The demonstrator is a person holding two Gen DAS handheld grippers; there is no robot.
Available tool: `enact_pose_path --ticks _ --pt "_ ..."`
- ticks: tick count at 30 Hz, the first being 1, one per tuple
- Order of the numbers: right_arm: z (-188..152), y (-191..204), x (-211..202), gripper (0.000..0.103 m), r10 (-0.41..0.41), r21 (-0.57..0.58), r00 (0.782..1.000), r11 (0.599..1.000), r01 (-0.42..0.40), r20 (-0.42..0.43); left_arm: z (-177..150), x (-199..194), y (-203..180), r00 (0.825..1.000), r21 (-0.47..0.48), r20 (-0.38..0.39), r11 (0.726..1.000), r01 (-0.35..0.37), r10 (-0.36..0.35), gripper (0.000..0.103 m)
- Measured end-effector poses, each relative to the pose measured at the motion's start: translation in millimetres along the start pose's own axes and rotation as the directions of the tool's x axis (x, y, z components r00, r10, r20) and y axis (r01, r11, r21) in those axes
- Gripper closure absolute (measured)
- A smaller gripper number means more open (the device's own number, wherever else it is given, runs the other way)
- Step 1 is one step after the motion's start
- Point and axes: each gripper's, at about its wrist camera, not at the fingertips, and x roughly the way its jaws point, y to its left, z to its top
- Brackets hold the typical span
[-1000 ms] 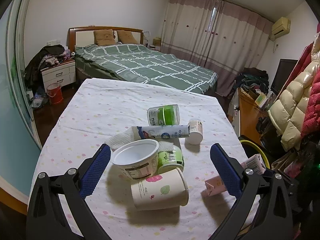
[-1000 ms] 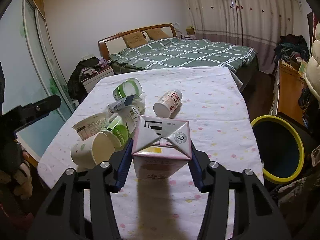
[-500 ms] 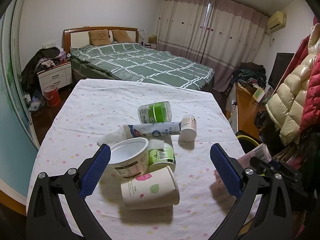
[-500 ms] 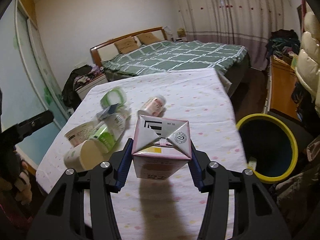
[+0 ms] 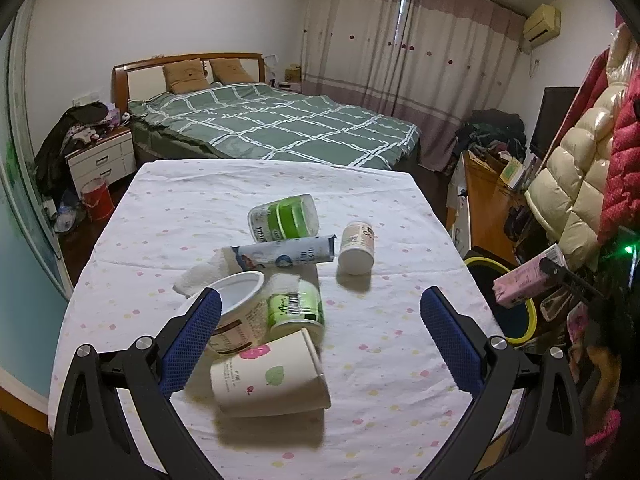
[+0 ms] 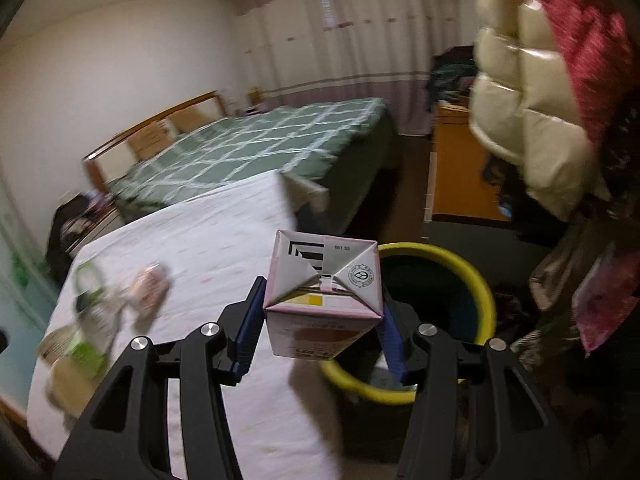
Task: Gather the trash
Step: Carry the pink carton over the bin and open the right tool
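Note:
My right gripper (image 6: 320, 328) is shut on a pink milk carton (image 6: 322, 300), held in the air at the near rim of a yellow-rimmed black bin (image 6: 476, 280) beside the table. In the left wrist view the same carton (image 5: 528, 278) hangs above that bin (image 5: 486, 262) at the right. My left gripper (image 5: 320, 328) stands open above a heap of trash on the table: a lying paper cup (image 5: 272, 376), a white tub (image 5: 236, 312), green-labelled cups (image 5: 298, 308) (image 5: 284, 216), a blue-grey tube (image 5: 286, 252) and a small bottle (image 5: 357, 242).
The table (image 5: 160, 208) wears a white dotted cloth. A green checked bed (image 5: 272, 124) lies beyond it. Puffy coats (image 5: 580, 160) hang at the right above the bin, with a wooden cabinet (image 5: 484, 200) behind. A nightstand (image 5: 100, 158) and red bucket (image 5: 96, 200) stand at the left.
My right gripper has swung the pink carton off the table to the right, over the bin's rim, rolling as it went. The left gripper drifted slightly; the heap lies unchanged.

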Motion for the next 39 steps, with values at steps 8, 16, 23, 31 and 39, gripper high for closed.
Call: enact_pose_path --ticks 8,16,23,31,39 --pt "-11.2 -42.0 63.0 0.053 -0.096 0.048 0.987 0.994 0.102 -0.128 -0.3 6.6 0.5 1.000 0.001 -0.020 1.000 -0.013 0.013 0.005" --pt "-22.1 -52.9 96.3 0.053 -0.143 0.048 0.971 0.987 0.155 -0.190 -2.8 16.5 2.8 0.999 -0.002 -0.042 1.000 -0.016 0.016 0.005" --pt "-24.1 -54.4 101.3 0.052 -0.155 0.041 0.967 0.985 0.166 -0.205 -3.7 21.1 4.2 0.999 -0.005 -0.053 1.000 -0.014 0.014 0.005" --pt "-20.5 -52.5 92.0 0.042 -0.149 0.040 0.972 0.986 0.159 -0.183 -3.9 21.7 2.7 0.999 -0.003 -0.053 1.000 -0.014 0.014 0.005" --pt "-20.9 -40.3 58.2 0.035 -0.109 0.040 0.986 0.993 0.115 -0.124 -11.4 20.6 4.9 0.997 0.000 -0.063 0.999 -0.036 0.036 0.005"
